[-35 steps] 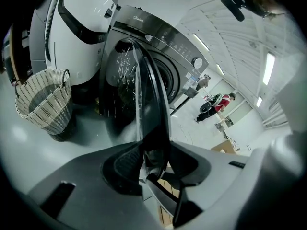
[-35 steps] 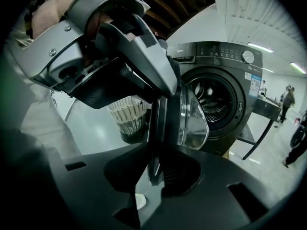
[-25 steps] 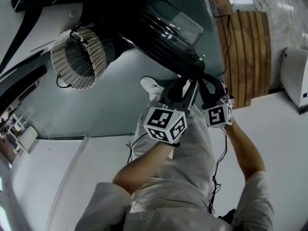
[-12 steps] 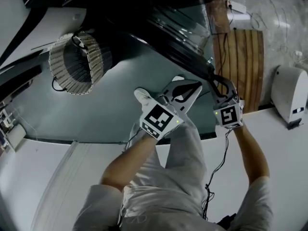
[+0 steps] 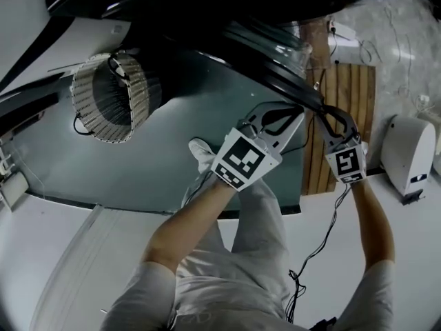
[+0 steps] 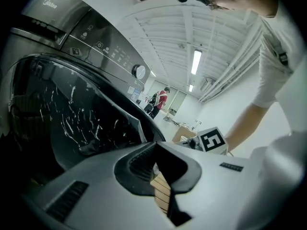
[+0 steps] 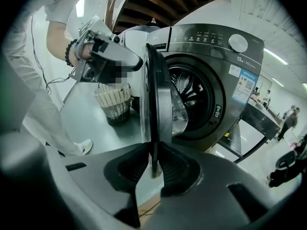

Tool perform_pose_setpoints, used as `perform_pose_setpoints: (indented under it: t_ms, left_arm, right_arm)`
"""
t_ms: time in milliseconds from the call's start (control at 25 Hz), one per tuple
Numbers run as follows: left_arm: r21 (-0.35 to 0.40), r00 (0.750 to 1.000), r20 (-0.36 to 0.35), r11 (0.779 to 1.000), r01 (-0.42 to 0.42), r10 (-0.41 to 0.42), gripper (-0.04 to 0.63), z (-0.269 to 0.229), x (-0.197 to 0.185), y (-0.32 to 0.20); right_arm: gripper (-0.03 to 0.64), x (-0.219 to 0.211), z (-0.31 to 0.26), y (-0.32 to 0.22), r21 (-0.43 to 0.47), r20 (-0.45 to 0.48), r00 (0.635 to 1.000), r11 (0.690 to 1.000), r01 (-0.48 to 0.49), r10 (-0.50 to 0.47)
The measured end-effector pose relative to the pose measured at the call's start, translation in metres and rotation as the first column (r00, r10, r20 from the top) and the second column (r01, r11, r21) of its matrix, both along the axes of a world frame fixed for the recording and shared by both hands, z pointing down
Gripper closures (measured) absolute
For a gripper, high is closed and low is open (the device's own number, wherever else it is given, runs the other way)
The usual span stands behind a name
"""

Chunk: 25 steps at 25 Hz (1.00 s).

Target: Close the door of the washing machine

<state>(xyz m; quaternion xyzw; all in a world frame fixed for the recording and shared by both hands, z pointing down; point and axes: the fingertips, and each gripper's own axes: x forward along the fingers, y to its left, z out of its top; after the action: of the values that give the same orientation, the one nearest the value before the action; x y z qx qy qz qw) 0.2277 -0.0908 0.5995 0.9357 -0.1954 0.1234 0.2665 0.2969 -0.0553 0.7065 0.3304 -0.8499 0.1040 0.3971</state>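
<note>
At the washer [image 7: 211,80], left tongs [image 6: 154,146] clenched empty, right tongs [image 7: 152,150] grasping door [image 7: 158,90] edge, just loosening

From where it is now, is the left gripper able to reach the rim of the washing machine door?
Probably yes. The left gripper sits right by the door rim, with nothing between them. Its fingers are shut, so it would only push.

washer [image 6: 72,56] front walls off whole L side of left gripper [image 6: 156,145], person's arm [image 6: 244,121] close on R, open room straight ahead btwn them
</note>
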Motion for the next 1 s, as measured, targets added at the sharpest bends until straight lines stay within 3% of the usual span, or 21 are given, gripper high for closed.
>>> perform_pose_setpoints:
  t_ms: [360, 640, 1000]
  left_arm:
    - [0.049, 1.000, -0.022, 0.999, 0.003, -0.002, 0.593, -0.007, 0.018, -0.043]
    - [0.093, 0.999, -0.039, 0.996, -0.006, 0.010, 0.592, -0.009, 0.030, -0.072]
    - [0.173, 0.999, 0.011, 0.985, 0.030, -0.032, 0.594, -0.002, 0.038, -0.117]
  right_arm:
    - [0.522, 0.035, -0.001, -0.068, 0.022, -0.075, 0.997, 1.000, -0.019, 0.021]
    - [0.517, 0.052, 0.000, -0.112, 0.019, -0.118, 0.992, 0.999, 0.043, -0.041]
    - [0.508, 0.063, 0.001, -0.164, 0.075, -0.126, 0.992, 0.997, 0.005, 0.005]
